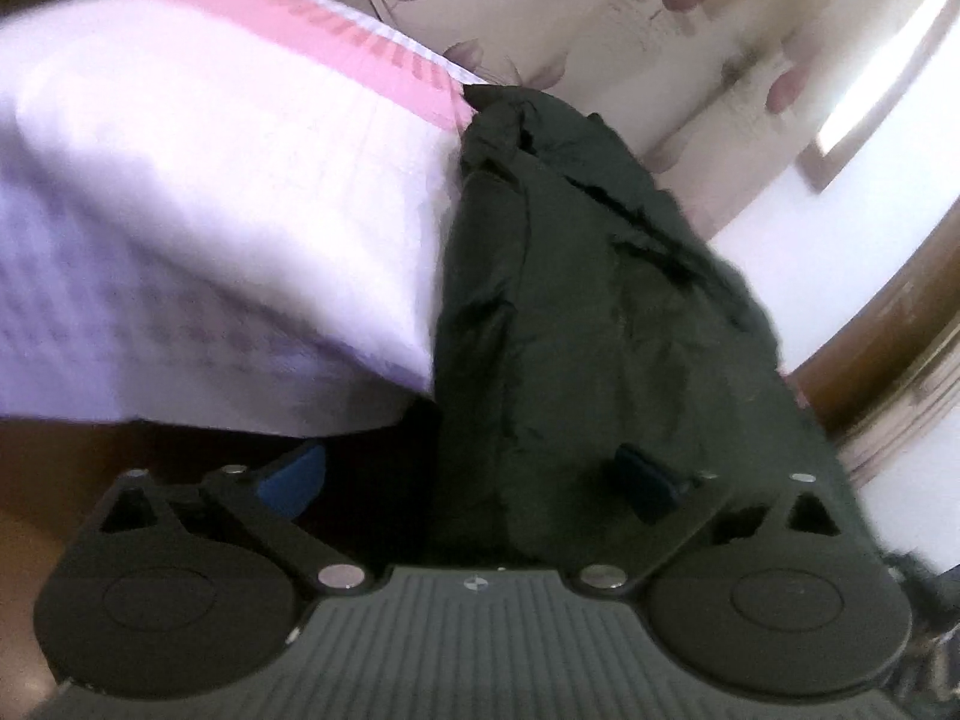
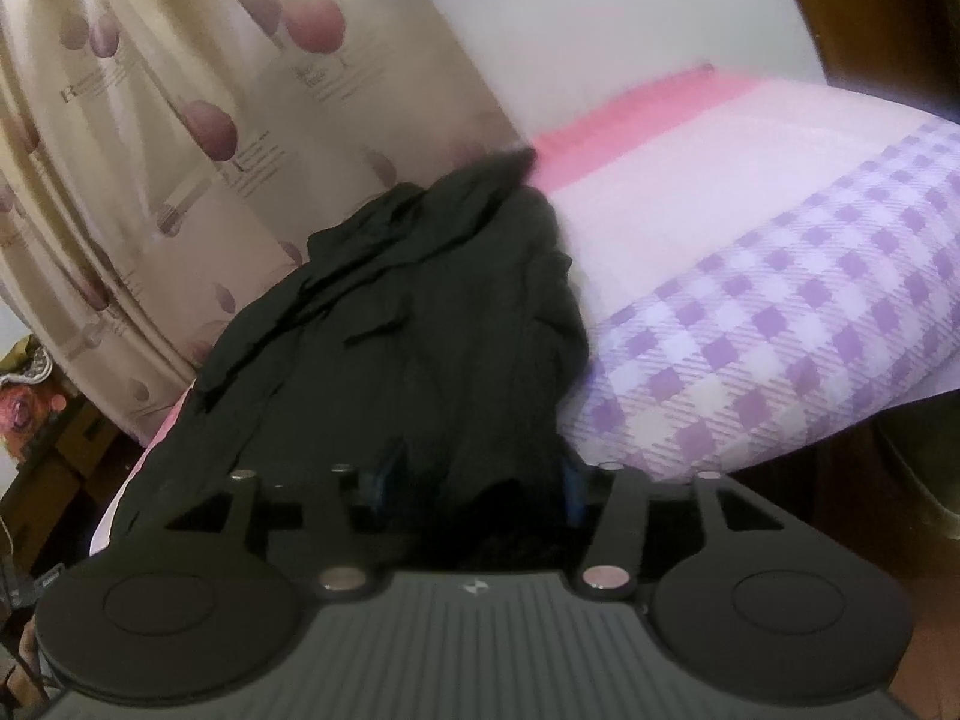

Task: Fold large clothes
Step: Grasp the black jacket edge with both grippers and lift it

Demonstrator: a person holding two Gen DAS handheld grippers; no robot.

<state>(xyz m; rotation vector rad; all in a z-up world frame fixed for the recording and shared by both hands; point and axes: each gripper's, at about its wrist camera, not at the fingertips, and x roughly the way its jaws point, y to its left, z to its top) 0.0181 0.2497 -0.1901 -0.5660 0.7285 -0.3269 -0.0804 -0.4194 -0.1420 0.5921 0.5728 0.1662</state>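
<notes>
The coat (image 1: 600,300) is dark and big. It lies on a bed, on top of a sheet (image 1: 210,210) with purple and white squares and a pink band. The coat is bunched up, with many folds. It runs in a long heap from close to the cameras up toward the far side of the bed. In the left wrist view the sheet is to the left of the coat and touches it. The sheet hangs down over the edge of the bed.

The left gripper (image 1: 468,483) has its jaws wide open. One blue pad is off to the left of the coat, in front of the dark gap under the sheet. The other blue pad is over the coat. The jaws do not squeeze anything.

The right gripper (image 2: 477,483) has its jaws partly open. The near end of the coat (image 2: 420,330) fills the space between the two blue pads. I cannot tell if the pads press on it or only sit beside it. In this view the sheet (image 2: 810,300) is to the right of the coat.

Behind the bed hangs a pale curtain (image 2: 150,150) with purple shapes on it. It shows in the left wrist view too (image 1: 570,12).

Both pictures are a bit blurry.
</notes>
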